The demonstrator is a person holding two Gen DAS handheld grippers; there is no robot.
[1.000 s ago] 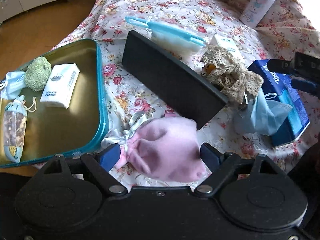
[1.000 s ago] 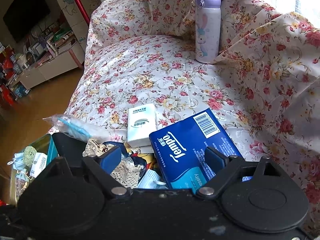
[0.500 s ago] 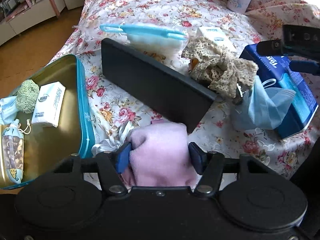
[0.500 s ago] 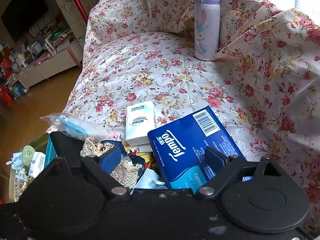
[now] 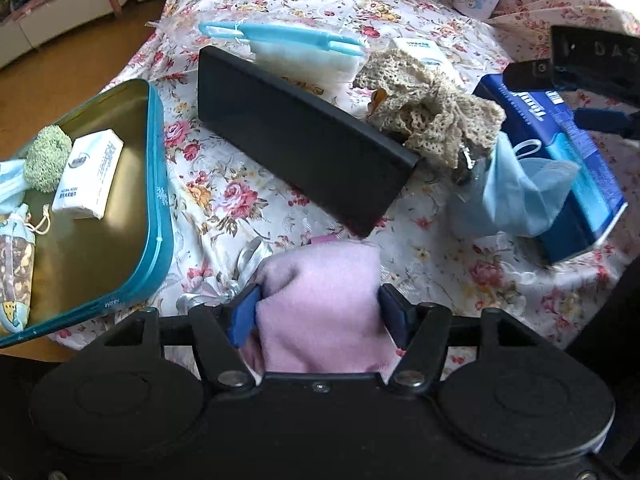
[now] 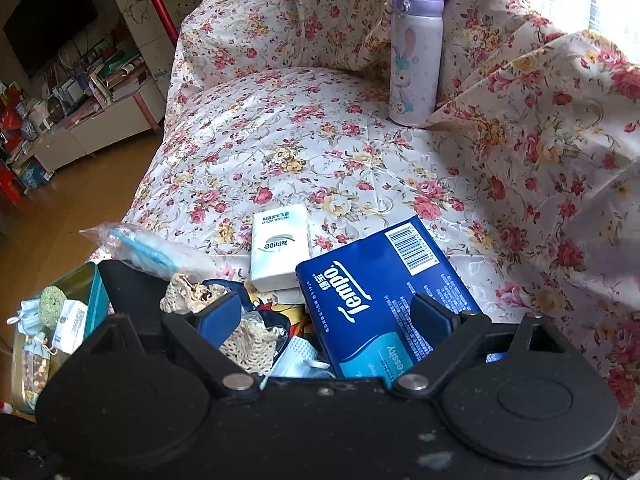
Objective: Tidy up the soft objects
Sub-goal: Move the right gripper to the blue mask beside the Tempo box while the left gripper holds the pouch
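Left gripper [image 5: 318, 308], low centre of its view, is clamped on a pink drawstring pouch [image 5: 324, 304] lying on the floral cover [image 5: 248, 196]; its jaws have just eased apart slightly, blue pads pressing both sides of the pouch. Left of it sits a teal tin [image 5: 160, 184] holding a tissue pack [image 5: 88, 174] and green knit ball [image 5: 47, 158]. Right gripper [image 6: 328, 312] hangs with jaws wide, grasping nothing, above the blue Tempo tissue pack [image 6: 384, 284] and lace cloth [image 6: 248, 336], lower centre.

Black lid [image 5: 296, 148] blocks ahead, bare sofa cover [image 5: 248, 200] leftward toward tin [image 5: 160, 184]
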